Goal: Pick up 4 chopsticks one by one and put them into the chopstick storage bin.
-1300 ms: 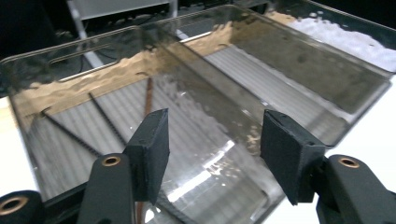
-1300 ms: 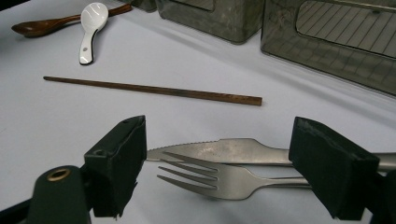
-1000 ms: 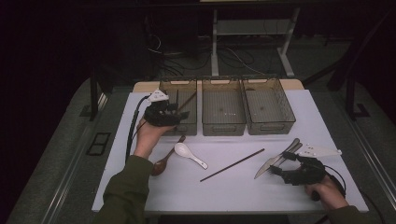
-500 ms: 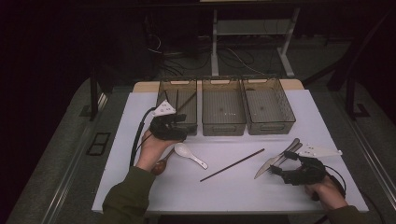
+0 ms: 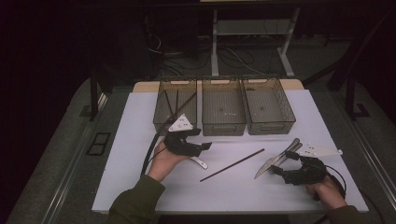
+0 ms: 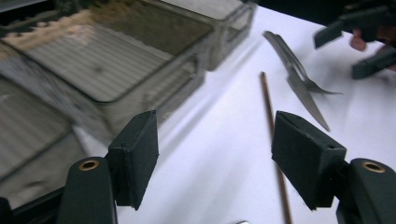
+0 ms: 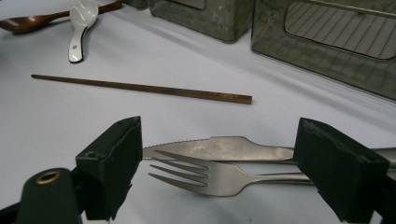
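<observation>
1. Low on the right of the table, the right gripper (image 5: 275,170) rests with its jaws spread wide; between them lie the silver metal fork (image 7: 219,176) and the silver metal table knife (image 7: 224,148), side by side and touching, with neither pad pressing on them.
2. Just beyond the cutlery, a long thin brown wooden chopstick (image 5: 232,164) lies slantwise on the white table top (image 5: 140,121).
3. Left of centre, the left gripper (image 5: 205,146) hovers above the table; its jaws have just been opening, they stand apart and nothing sits between them.
4. Under that gripper a white ceramic soup spoon (image 7: 79,21) lies next to a dark brown wooden spoon (image 7: 28,22).
5. At the table's far edge stand three clear plastic bins (image 5: 223,112) in a row; the leftmost holds thin dark sticks.
</observation>
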A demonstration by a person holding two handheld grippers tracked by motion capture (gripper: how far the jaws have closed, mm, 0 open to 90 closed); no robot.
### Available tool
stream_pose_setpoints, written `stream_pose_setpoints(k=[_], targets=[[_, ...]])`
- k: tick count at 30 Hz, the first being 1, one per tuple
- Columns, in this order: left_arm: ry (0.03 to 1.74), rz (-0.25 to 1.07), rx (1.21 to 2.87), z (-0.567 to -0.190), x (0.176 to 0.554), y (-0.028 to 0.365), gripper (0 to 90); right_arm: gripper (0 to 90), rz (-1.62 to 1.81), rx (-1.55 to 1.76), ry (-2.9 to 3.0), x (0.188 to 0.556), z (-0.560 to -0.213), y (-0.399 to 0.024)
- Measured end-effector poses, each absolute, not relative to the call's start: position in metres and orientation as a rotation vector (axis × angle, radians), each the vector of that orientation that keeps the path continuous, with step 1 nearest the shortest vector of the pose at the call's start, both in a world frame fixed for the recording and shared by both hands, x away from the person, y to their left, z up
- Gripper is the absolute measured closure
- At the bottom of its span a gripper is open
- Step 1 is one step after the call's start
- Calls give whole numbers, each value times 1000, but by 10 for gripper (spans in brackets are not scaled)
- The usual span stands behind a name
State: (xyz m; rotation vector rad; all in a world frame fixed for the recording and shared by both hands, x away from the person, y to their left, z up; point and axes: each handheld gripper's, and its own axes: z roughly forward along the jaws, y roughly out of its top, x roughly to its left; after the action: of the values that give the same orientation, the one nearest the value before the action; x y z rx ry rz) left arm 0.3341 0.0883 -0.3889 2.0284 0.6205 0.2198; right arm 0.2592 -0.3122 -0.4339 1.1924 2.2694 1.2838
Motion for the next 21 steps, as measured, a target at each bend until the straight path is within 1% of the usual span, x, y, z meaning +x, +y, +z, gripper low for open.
stream_pose_setpoints(k=[11,16,21], targets=[[548,185,2085,-412,308,62,310,153,1299,1214,2258,260,-434,-314],[534,171,2117,-422,300,54,337,153,1300,1210,2259,260,-434,-313],[519,157,2151,-431,298,46,392,153,1297,1210,2272,260,-434,-313]])
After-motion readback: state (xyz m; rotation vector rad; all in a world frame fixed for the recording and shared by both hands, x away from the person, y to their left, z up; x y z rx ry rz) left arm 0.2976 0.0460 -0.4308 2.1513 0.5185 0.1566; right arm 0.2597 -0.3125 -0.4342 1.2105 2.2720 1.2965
